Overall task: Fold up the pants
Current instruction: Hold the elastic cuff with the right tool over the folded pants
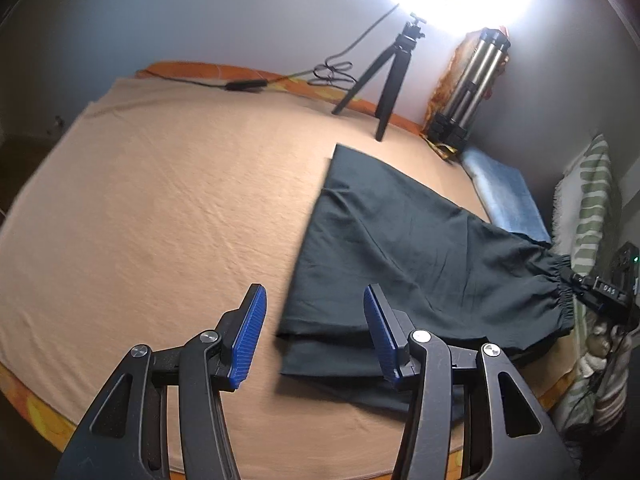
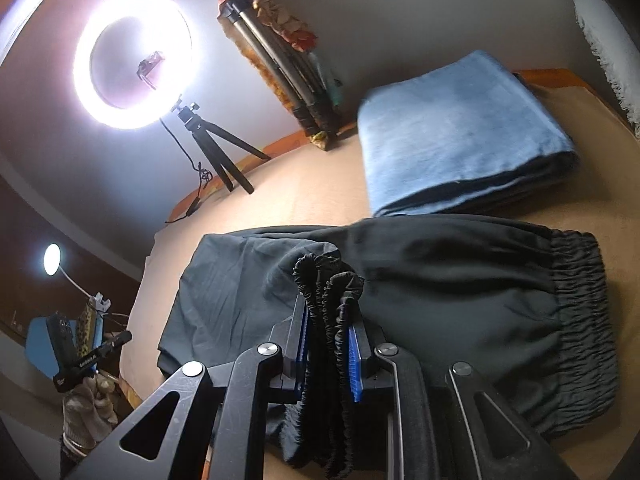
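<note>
Far left, a ring light [image 2: 134, 60] on a small black tripod [image 1: 384, 76] stands at the far edge of the bed [image 1: 160, 200], its cable trailing along the wall. The bed's tan sheet lies bare across the left half.

Near left, the left gripper [image 1: 316, 336] hangs released, jaws apart with nothing between them, just above the near left corner of the pants [image 1: 400, 248]. The pants, dark and partly folded, lie flat on the right half of the bed, with layered edges showing at that near corner.

Centre right, the right gripper [image 2: 328, 348] is clenched on a bunched length of the elastic waistband [image 2: 332, 292], which rises in a loop between its blue pads. The rest of the waistband lies gathered at the right end of the garment. Far right, a folded blue cloth [image 2: 460, 132] rests just beyond the pants, with a second, folded tripod [image 2: 280, 68] leaning on the wall behind it.

Risks, as judged from this arrangement: only one side of the garment is held, so carrying the waistband over would likely drag or skew the free layers unless the left gripper first takes the near corner. The elastic is bunched and may slip from the pads under tension. A wide sweep toward the far side could also disturb the blue cloth or catch the tripod legs.
</note>
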The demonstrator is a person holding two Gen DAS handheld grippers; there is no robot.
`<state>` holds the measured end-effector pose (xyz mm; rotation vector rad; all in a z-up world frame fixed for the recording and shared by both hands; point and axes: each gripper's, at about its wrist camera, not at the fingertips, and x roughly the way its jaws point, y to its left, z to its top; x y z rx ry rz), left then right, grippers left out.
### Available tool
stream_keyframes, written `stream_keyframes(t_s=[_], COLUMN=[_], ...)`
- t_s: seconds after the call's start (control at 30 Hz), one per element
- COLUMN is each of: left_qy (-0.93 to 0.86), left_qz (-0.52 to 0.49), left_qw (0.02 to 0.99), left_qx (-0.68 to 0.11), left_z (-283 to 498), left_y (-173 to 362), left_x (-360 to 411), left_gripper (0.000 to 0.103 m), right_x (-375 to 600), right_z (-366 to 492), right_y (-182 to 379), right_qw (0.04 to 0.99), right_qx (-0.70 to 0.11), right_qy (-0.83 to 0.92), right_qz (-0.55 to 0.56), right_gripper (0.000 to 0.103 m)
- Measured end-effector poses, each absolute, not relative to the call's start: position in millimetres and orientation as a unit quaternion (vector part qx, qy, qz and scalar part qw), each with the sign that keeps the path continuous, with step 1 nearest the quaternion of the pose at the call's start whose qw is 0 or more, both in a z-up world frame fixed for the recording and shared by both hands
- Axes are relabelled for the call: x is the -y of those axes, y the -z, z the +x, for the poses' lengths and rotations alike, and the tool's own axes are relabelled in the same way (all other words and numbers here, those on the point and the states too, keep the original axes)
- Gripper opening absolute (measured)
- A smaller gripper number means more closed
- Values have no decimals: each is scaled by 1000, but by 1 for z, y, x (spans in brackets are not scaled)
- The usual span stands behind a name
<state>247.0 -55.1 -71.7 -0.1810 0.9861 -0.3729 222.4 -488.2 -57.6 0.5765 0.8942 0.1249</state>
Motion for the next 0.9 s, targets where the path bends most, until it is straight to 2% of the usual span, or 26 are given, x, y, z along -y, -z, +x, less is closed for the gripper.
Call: stream_keyframes(t_s=[0.33, 0.6, 0.9], left_qy=[178, 189, 212], left_qz=[-89, -80, 21], left_qw=[853, 849, 862], left_qx=[-483, -487, -461], left_z=[246, 246, 236], left_y=[83, 91, 102], left_x=[69, 78, 84], left_gripper=[49, 49, 49], right_x=[544, 564, 574], right_z=[217, 226, 234], right_y=[72, 74, 85], right_qw=[832, 834, 841], right_qx=[-428, -435, -457], right_qy=[-79, -59, -2], right_qz=[342, 336, 289], right_gripper=[15, 16, 19])
